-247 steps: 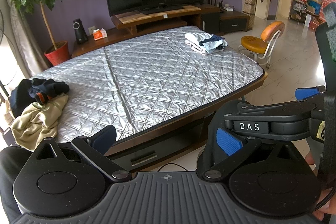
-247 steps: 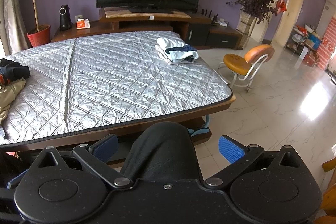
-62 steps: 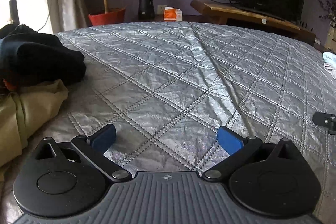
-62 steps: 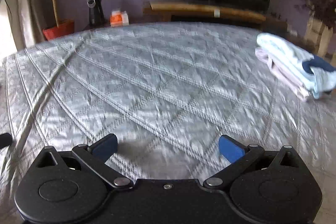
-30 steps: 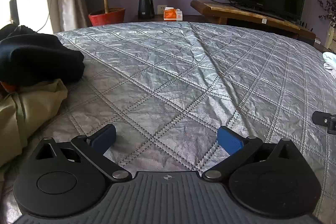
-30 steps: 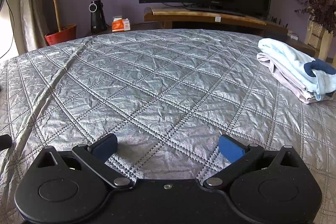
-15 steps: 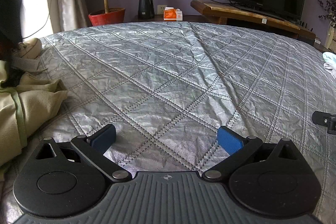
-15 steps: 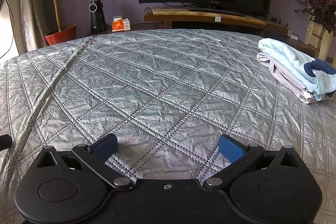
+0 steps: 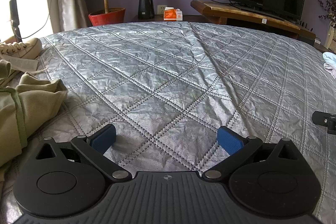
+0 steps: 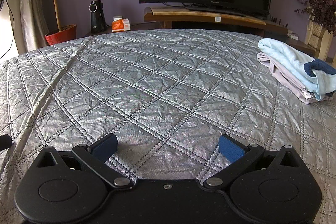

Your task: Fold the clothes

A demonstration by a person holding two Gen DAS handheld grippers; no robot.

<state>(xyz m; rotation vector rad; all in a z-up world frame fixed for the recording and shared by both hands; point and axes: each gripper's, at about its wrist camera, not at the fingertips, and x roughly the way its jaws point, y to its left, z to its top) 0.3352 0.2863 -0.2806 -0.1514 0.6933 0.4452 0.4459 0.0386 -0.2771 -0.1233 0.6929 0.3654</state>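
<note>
Khaki garment [image 9: 25,102] crumpled at quilt edge, folded pale-blue stack [image 10: 294,68] opposite

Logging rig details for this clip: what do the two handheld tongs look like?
Both tongs are matte black with two round discs, silver pivot screws and angled link arms ending in blue textured pads. The left tongs have a ribbed grey centre plate with a small crosshair mark; the right tongs have a smooth black one. No cables or sleeves show.

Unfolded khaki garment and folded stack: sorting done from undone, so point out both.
khaki garment [image 9: 35,102], left wrist view, on its bunched top fold.
folded stack [image 10: 294,68], right wrist view, on the light blue top layer.
</note>
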